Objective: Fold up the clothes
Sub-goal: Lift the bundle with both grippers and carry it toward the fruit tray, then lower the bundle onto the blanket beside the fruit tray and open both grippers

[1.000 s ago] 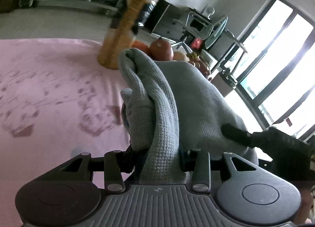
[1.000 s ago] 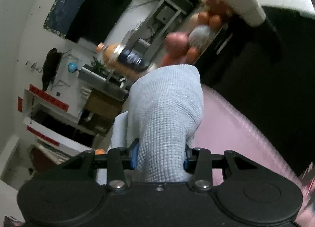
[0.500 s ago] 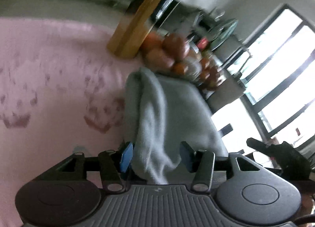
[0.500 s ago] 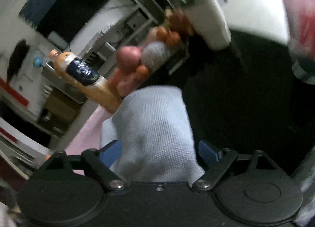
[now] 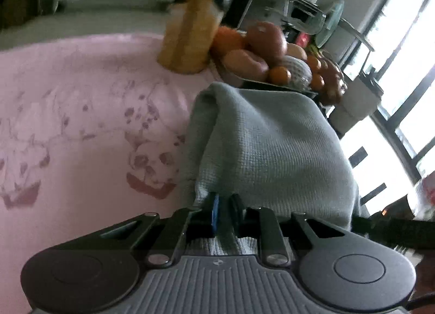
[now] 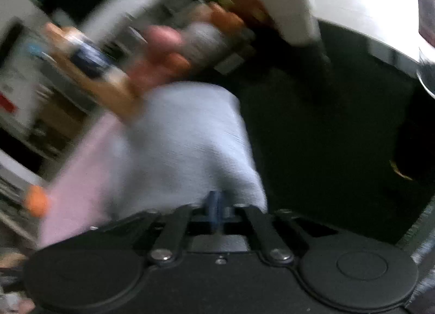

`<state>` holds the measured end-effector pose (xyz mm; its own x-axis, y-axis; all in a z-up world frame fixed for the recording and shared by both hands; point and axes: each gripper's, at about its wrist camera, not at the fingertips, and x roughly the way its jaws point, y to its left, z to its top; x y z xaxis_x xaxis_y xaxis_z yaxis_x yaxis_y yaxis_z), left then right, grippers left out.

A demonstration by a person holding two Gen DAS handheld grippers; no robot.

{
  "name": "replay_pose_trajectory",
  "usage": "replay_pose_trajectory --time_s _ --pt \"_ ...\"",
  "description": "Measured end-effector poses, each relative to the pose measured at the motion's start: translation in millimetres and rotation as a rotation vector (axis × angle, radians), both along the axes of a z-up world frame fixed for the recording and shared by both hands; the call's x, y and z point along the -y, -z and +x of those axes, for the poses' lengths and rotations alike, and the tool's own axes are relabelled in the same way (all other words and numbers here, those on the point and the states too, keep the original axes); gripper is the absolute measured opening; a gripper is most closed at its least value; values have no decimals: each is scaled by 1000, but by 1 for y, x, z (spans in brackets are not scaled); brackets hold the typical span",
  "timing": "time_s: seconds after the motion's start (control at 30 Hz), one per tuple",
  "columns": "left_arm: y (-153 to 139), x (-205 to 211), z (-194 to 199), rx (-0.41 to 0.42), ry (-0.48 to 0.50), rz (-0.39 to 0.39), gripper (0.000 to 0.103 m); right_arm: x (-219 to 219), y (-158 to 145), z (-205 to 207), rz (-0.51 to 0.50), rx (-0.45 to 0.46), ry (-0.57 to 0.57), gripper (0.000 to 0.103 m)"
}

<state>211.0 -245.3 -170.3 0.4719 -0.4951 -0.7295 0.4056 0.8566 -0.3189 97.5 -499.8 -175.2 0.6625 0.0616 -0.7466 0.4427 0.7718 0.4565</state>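
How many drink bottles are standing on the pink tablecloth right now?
1. The orange bottle stands at the far edge of the pink tablecloth, just left of the fruit bowl and beyond the grey cloth. Others may be out of frame.

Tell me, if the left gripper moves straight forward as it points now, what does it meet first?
The grey cloth the left gripper already pinches; beyond it, probably the fruit bowl, though depth is unclear.

Cloth (image 5: 272, 150): grey, fine waffle-knit texture. Table cover (image 5: 68, 112): pale pink with faded maroon floral/blotch print. Bottle (image 5: 190, 31): amber-orange. Fruit pile (image 5: 272, 52): orange, red-brown, one in white net. Left gripper (image 5: 224, 212): dark grey body, blue pad. Right view blurred; cloth (image 6: 190, 150) probably light grey-blue.
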Motion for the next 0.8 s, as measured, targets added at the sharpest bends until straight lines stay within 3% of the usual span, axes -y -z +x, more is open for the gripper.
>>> replay_pose_trajectory --time_s 0.13,0.23,0.3,0.37,0.43,0.47,0.53,0.6,0.67,0.73,0.8 --pt "-16 -3 -12 22 14 13 14 -8 -18 -10 -50 38 -8 5" --pt "-32 -5 -39 94 114 -11 14 -6 -32 -28 -9 111 -16 6" --pt "-34 2 -53 141 197 19 15 -4 -34 -32 49 127 -37 6" --pt "-21 15 -58 160 239 119 19 -7 -29 -27 70 76 -59 6" --pt "-2 22 -51 140 223 213 17 -14 -15 -16 7 -50 -75 3" --pt "1 21 -47 121 206 204 17 -18 -7 -10 -33 -103 -86 2" --pt "0 14 -42 76 167 161 17 -25 -6 -8 -85 -128 -102 1" --pt "-6 9 -43 58 136 165 17 -31 -9 -9 -121 -132 -108 1" --pt "-17 4 -51 44 101 168 17 -35 -19 -15 -136 -100 -95 7" --pt "-32 -1 -64 49 72 178 46 -42 -37 -27 -144 -29 -74 29" --pt "-49 -2 -81 81 48 215 49 -49 -59 -42 -136 57 -54 37"
